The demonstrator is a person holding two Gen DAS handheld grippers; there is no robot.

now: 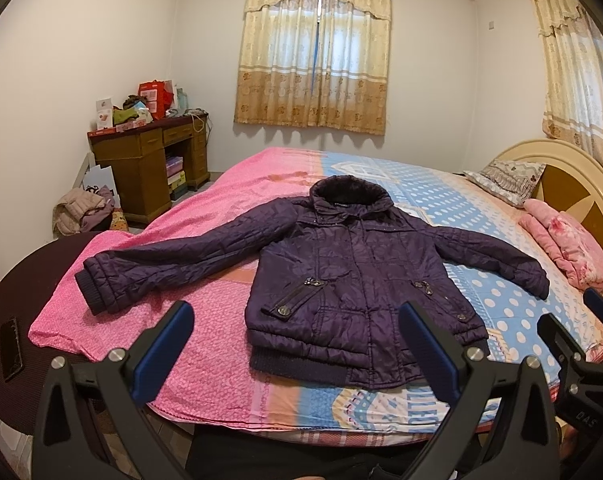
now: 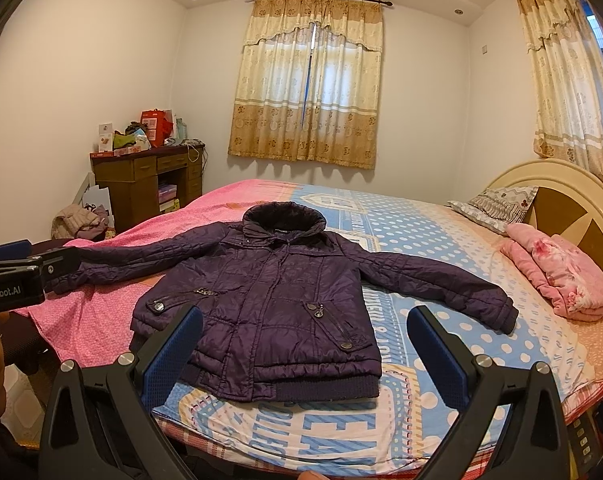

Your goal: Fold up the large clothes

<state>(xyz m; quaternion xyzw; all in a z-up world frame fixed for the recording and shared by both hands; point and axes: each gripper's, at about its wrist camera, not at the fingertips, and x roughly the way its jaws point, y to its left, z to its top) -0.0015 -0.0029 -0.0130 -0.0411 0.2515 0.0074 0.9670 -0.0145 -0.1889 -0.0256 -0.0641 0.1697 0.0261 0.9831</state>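
Note:
A dark purple quilted jacket [image 1: 353,280] lies flat and face up on the bed, collar away from me, both sleeves spread out to the sides. It also shows in the right wrist view [image 2: 277,300]. My left gripper [image 1: 297,344] is open and empty, held above the bed's near edge just short of the jacket's hem. My right gripper [image 2: 305,344] is open and empty too, in front of the hem and toward the jacket's right side. The right gripper also shows at the right edge of the left wrist view [image 1: 581,328].
The bed [image 1: 205,360] has a pink cover on the left and a blue dotted sheet [image 2: 441,240] on the right. A folded pink blanket [image 2: 561,276] and a pillow [image 2: 497,202] lie by the headboard. A cluttered wooden desk [image 1: 149,156] stands at far left.

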